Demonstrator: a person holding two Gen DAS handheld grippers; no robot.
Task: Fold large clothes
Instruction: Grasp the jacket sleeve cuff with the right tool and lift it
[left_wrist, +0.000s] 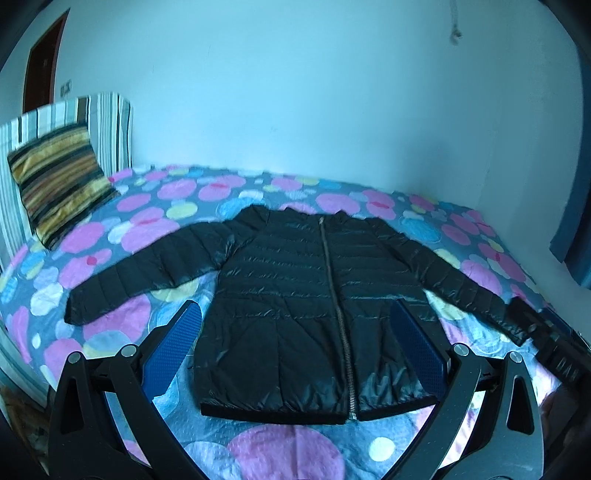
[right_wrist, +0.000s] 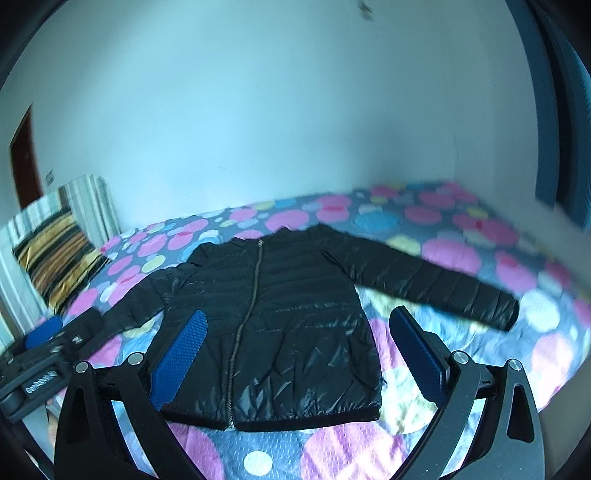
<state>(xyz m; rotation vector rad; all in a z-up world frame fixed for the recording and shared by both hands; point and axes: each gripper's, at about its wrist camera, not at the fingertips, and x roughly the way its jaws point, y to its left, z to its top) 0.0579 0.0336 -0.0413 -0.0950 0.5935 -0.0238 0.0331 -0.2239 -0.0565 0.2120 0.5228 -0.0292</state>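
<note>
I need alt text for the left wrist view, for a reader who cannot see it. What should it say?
A black jacket lies flat, zipped, sleeves spread, on a bed with a flowered cover. The open left gripper hovers over the hem, holding nothing. A striped pillow leans at far left; the right gripper shows at the right edge.

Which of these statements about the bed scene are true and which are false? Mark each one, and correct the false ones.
1. The black jacket lies flat with both sleeves spread out. True.
2. The jacket's zipper is wide open. False: it is closed along almost its whole length.
3. A striped cushion leans at the head of the bed. True.
4. The left tool is clamped on the jacket's hem. False: its jaws are open and hold nothing.
5. The right tool is open too. True.
6. The bedspread is plain white. False: it is grey with pink, blue and yellow circles.
</note>
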